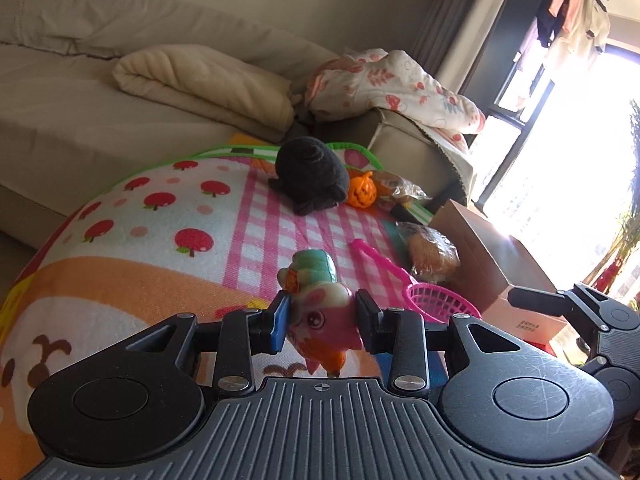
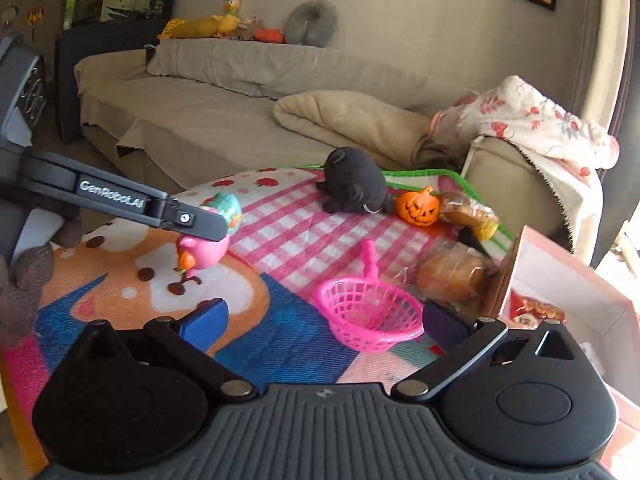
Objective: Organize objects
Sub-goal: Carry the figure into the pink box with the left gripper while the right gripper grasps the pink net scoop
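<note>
Clamped between the pads of my left gripper (image 1: 322,322) is the pink toy bird (image 1: 320,312) with its teal hat, lifted clear of the play mat (image 1: 160,240), a firm sideways squeeze that I judge keeps it from slipping while I carry it. Further right, my right gripper (image 2: 324,320) stands wide open and empty, aimed at the pink basket (image 2: 370,312) on the mat. Beyond it lie a black plush (image 2: 354,186), an orange pumpkin (image 2: 418,206) and wrapped bread (image 2: 456,276), beside the cardboard box (image 2: 560,280) where I'd guess everything belongs.
</note>
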Demonstrator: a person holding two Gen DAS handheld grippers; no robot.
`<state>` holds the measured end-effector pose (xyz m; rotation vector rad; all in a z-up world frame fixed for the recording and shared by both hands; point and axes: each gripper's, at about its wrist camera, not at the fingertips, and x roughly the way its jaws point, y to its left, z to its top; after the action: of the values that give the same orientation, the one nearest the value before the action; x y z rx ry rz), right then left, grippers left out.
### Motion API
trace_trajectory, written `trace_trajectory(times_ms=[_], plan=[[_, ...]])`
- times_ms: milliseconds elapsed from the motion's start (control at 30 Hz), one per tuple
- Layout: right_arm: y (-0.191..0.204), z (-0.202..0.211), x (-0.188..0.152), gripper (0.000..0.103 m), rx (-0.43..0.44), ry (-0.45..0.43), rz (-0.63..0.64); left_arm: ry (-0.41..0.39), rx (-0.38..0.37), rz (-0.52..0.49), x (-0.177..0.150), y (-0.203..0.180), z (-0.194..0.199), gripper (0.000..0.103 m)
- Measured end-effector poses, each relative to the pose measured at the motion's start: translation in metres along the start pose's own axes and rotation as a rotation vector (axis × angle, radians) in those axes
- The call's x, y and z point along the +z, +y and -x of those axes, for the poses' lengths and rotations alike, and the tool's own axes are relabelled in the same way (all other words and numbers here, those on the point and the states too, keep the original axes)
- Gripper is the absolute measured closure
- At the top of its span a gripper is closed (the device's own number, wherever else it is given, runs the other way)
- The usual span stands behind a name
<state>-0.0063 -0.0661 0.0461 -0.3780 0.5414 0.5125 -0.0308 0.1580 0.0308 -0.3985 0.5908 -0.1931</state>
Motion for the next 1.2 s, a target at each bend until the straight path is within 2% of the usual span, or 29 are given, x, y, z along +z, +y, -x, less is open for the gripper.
trace_trajectory(times_ms=[167,333,467,500,533,600,833,1033,1200], plan=[[-0.020,-0.048,0.024,0.000,0.008,0.109,-0.028,0.012,-0.036,0.008,-0.005,0.000,-0.001,0.064],[-0.036,-0.094,0.035,0.000,0.076,0.267,-0.102,0.013,-0.034,0.027,-0.006,0.006,0.004,0.064],[-0.034,-0.097,0.032,0.000,0.075,0.292,-0.082,0.017,-0.034,0.039,-0.006,0.010,0.007,0.064],[-0.032,-0.094,0.031,0.006,0.085,0.299,-0.076,0.018,-0.035,0.041,-0.006,0.010,0.008,0.064],[-0.029,-0.090,0.030,0.018,0.103,0.315,-0.072,0.019,-0.037,0.041,-0.006,0.010,0.009,0.064],[-0.023,-0.079,0.025,0.021,0.117,0.326,-0.069,0.022,-0.040,0.035,-0.007,0.007,0.010,0.064],[-0.006,0.003,-0.005,0.021,0.089,0.226,-0.027,0.060,-0.049,-0.022,-0.018,-0.016,0.021,0.064],[-0.014,0.092,-0.040,0.021,-0.031,0.115,-0.055,0.134,-0.119,-0.123,-0.029,-0.066,0.022,0.064],[-0.049,0.141,-0.066,0.021,-0.176,0.049,-0.153,0.076,-0.221,-0.249,-0.007,-0.134,0.008,0.064]])
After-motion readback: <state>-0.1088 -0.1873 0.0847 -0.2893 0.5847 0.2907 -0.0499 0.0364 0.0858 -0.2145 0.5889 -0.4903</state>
